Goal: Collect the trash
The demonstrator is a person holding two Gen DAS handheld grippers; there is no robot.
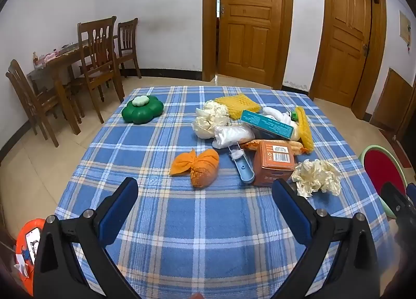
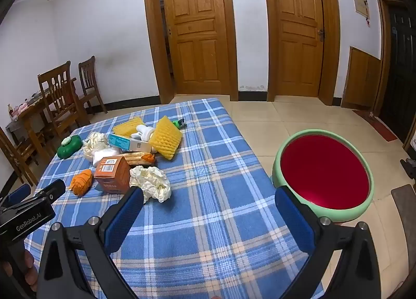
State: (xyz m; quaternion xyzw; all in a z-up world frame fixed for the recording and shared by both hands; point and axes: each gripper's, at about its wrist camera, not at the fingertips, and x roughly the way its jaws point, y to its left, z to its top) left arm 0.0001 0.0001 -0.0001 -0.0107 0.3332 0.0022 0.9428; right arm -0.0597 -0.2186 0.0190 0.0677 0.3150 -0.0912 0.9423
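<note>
A pile of trash lies on the blue plaid tablecloth: an orange tied bag, an orange box, crumpled cream paper, white bags, a teal box, yellow foam nets. My left gripper is open and empty, just short of the orange bag. My right gripper is open and empty, with the crumpled paper at its left fingertip. A green bin with a red inside stands off the table's right edge.
A green flower-shaped container sits at the table's far left. Wooden chairs and a dining table stand left on the tiled floor. Two wooden doors are behind. An orange object lies on the floor at lower left.
</note>
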